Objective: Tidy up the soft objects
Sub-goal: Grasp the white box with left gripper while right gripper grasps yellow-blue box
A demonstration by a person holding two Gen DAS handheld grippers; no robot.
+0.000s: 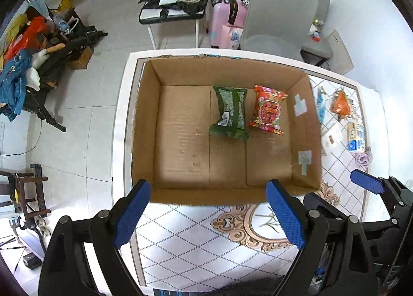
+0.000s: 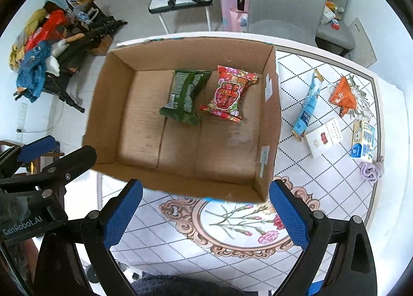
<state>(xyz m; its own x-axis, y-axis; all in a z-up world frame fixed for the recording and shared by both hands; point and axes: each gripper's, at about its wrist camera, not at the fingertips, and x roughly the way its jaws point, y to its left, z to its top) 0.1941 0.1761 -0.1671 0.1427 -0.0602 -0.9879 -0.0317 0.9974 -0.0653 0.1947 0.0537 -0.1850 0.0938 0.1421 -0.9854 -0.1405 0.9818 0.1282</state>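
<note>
An open cardboard box (image 1: 144, 125) (image 2: 103, 120) sits on the patterned table. Inside lie a green soft pack (image 1: 229, 112) (image 2: 184, 96) and a red flowered soft pack (image 1: 268, 110) (image 2: 229, 93), side by side. My left gripper (image 1: 209, 213) is open and empty just in front of the box's near wall. My right gripper (image 2: 206, 214) is open and empty, also in front of the box. To the right of the box lie a blue packet (image 2: 308, 105), an orange packet (image 2: 342, 96) (image 1: 340, 103), a white box (image 2: 322, 137), a blue-white carton (image 2: 364, 141) and a small purple cloth (image 2: 371, 169).
The table (image 2: 167, 239) has a diamond-pattern cover with a floral medallion near me. A grey chair (image 1: 281, 12) stands behind the table, with a pink suitcase (image 1: 224, 20) and a loaded white table (image 1: 173, 12) beyond. Clutter lines the left floor.
</note>
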